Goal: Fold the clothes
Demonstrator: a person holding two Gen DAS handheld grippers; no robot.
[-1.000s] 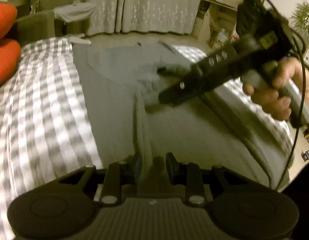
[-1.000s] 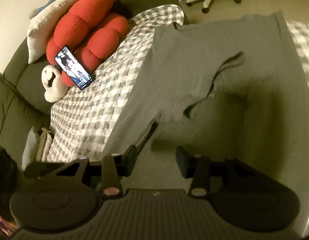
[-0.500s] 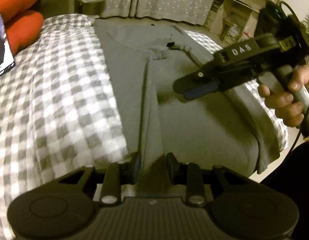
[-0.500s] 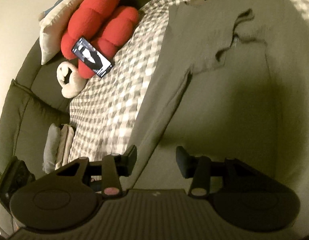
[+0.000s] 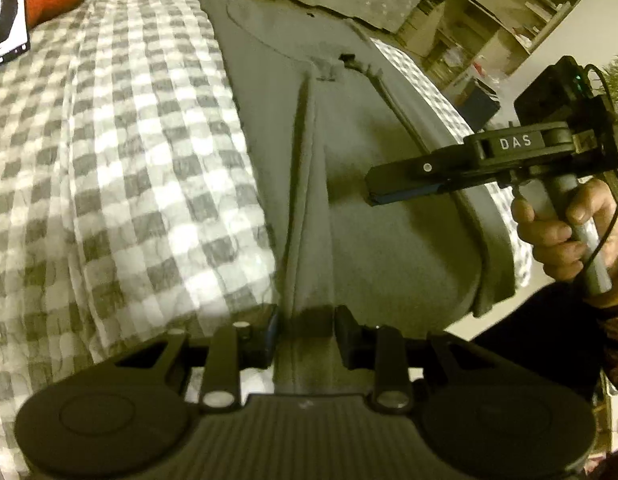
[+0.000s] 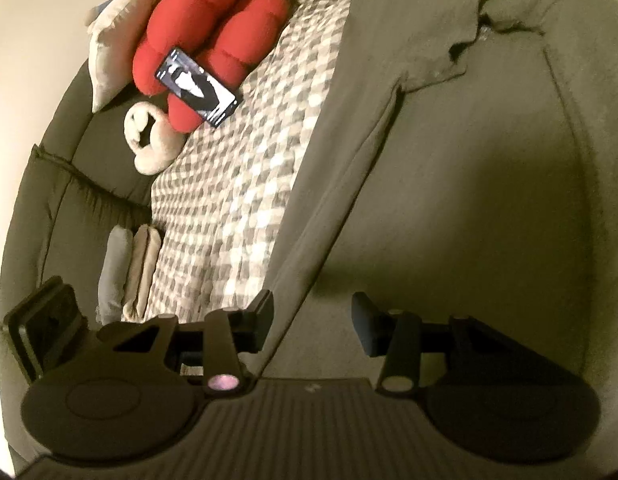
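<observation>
Checked grey-and-white bed cover (image 5: 141, 152) is seen at left, with the grey soft-knit garment (image 5: 373, 248) spread flat on it, running from near edge to far edge of the bed.

Left tongs (image 5: 305, 330): clamped on a raised fold of the garment; a ridge of fabric is seen running from the jaws up the cloth. Judged limp and light, with no stiffness, so any unheld part will sag and drag. Grip looks secure on doubled fabric.

Right tongs (image 5: 373, 196): hovering above the garment's mid-right area, nothing held. In the right wrist view the right tongs (image 6: 313, 326) are parted, with a fold edge lying below the gap.

Handling judgement: knit is grippy, not slippery, not fragile. Best held at hem, seam or fold edge, where layers are doubled. A pinch mid-panel would likely bunch the cloth. Second hold is advised along the same fold line, well apart from the left one, so the edge is kept taut.
</observation>
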